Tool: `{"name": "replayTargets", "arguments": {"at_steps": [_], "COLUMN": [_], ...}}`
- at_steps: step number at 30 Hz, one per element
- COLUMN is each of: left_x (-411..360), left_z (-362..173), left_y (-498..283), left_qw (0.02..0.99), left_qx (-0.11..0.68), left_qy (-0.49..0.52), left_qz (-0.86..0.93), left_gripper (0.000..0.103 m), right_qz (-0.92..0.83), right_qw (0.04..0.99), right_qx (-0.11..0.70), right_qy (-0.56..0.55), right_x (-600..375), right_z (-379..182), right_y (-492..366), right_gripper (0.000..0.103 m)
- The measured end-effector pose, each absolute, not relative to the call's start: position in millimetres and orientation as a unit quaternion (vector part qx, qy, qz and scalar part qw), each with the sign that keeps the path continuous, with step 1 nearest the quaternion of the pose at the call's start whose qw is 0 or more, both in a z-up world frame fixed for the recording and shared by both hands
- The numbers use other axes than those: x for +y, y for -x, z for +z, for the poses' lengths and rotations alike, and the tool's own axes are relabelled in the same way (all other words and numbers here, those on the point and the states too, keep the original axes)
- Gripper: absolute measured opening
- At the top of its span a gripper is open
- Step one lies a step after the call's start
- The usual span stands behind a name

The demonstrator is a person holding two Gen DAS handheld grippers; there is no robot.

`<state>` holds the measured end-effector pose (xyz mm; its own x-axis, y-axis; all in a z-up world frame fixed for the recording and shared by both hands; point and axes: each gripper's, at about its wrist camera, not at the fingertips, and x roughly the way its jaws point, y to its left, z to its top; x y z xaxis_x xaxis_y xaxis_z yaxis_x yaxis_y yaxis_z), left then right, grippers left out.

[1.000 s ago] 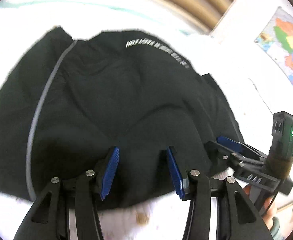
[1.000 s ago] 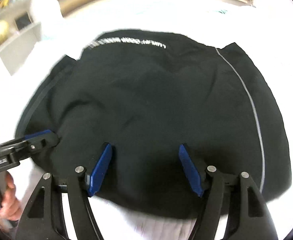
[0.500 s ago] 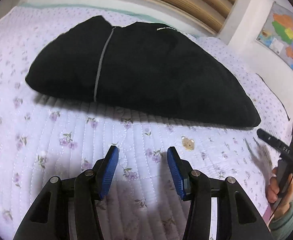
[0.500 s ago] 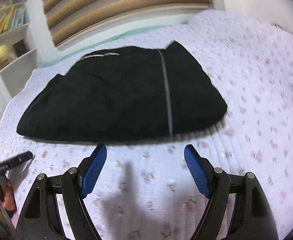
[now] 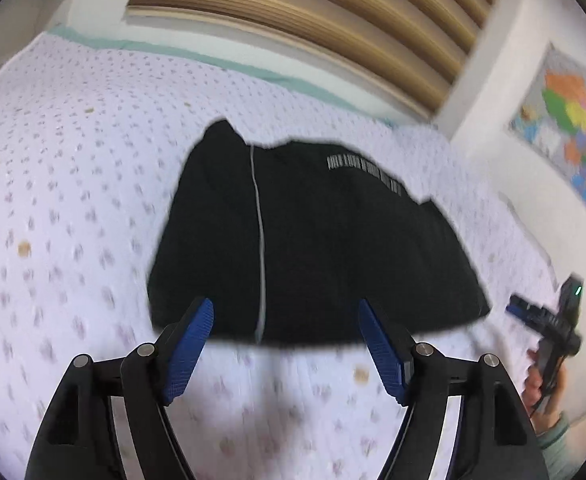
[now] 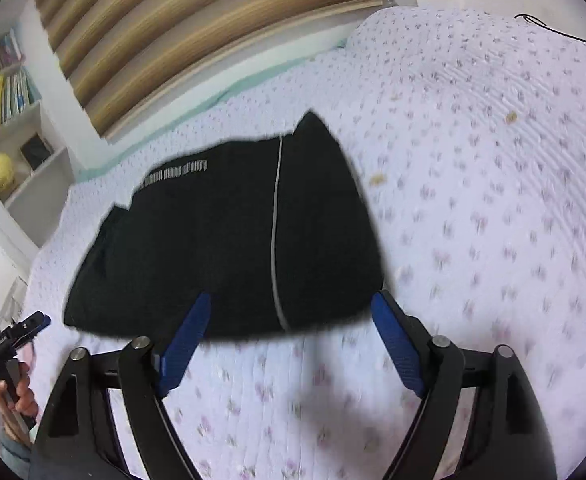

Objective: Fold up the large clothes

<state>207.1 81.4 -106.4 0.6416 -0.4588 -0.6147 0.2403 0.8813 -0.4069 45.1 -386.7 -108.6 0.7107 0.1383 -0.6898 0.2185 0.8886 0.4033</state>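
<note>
A black garment (image 5: 317, 240) with a thin grey stripe and a line of white print lies folded into a compact block on the flowered bedspread (image 5: 73, 184); the right wrist view shows the garment (image 6: 229, 236) too. My left gripper (image 5: 287, 338) hovers just in front of its near edge, jaws opening wide, nothing between them. My right gripper (image 6: 289, 340) hangs before the same edge, jaws also opening, holding nothing. Each view catches the other gripper off to the side: the right one (image 5: 541, 316), the left one (image 6: 17, 334), both held in a hand.
A wooden slatted headboard (image 5: 313, 12) stands behind the bed. A coloured map (image 5: 573, 128) hangs on the right wall. A white shelf with books and a yellow ball (image 6: 1, 170) stands at the left. A black cable (image 6: 553, 30) lies at the bed's far corner.
Both grippers have drawn back and up from the garment, which they were over a second ago. Their jaws have spread wider. The folded garment lies on the bed, let go.
</note>
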Motion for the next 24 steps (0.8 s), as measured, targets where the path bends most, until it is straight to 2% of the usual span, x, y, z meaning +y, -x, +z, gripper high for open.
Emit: {"name": "replayTargets", "arguments": {"at_steps": [2,7,13,24], "left_x": [95,114,133,109], "left_z": [-97,-105,-148,-219], "left_y": [-233,-296,-365,-420], "left_qw": [0.892,0.878,0.825,0.704], "left_qx": [0.375,0.401,0.45,0.549], "left_qy": [0.161,0.183,0.275,0.346], "left_qz": [-0.195,-0.188,-0.202,-0.29], "left_gripper": [0.076,0.076,0.076,0.076], "right_qz": [-0.018,-0.014,0.008,0.094], "right_qw": [0.891,0.87,0.841,0.803], "right_qx": [0.382,0.423,0.445,0.472], "right_qy": [-0.245,-0.253,-0.308,-0.351], "right_x": [-401,-428,-454,-473], "right_z": [-104,-127,-173,-215], "right_y": [-61,-110,-149,-186], "right_gripper": [0.092,0.092,0.092,0.095]}}
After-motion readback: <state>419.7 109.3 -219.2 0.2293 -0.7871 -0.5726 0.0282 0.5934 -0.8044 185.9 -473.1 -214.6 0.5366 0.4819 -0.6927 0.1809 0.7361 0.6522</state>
